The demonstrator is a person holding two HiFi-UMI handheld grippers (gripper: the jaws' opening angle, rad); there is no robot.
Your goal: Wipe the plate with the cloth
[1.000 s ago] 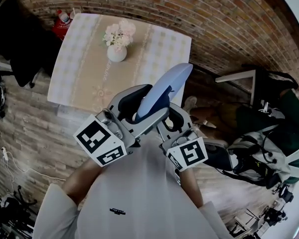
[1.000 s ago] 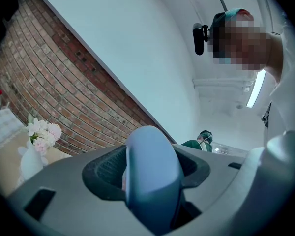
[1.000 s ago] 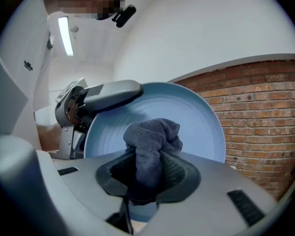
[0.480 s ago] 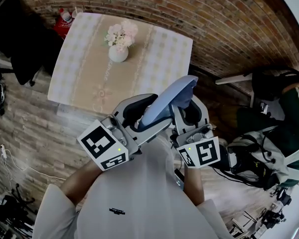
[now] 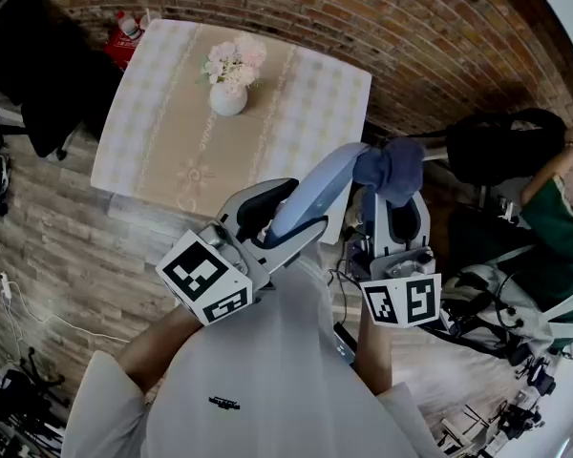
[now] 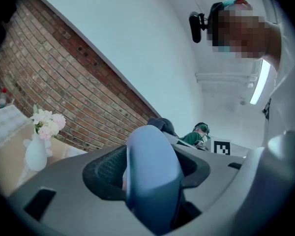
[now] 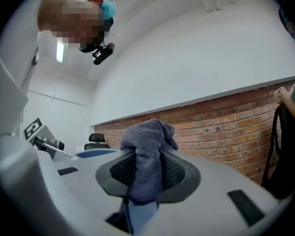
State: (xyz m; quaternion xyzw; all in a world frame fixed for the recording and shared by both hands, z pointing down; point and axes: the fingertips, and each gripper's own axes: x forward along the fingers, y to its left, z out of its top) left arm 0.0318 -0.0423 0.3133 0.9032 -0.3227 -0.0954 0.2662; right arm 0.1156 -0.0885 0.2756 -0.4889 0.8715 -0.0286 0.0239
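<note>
Head view: left gripper (image 5: 279, 219) jaws clamped on the rim of the plate (image 5: 315, 194), held mid-air, right gripper (image 5: 392, 208) jaws pinching the cloth (image 5: 390, 170) at its far edge; plate likely stiff, slick, breakable, so grip the rim deep; cloth soft, light.

Right gripper (image 7: 146, 180) jaws pinch the cloth (image 7: 148, 142) — bunched upward, brick wall (image 7: 226, 122) behind

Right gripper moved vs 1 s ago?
Yes. In the head view the right gripper, shut on the cloth, has shifted right, past the table's right edge.
</note>
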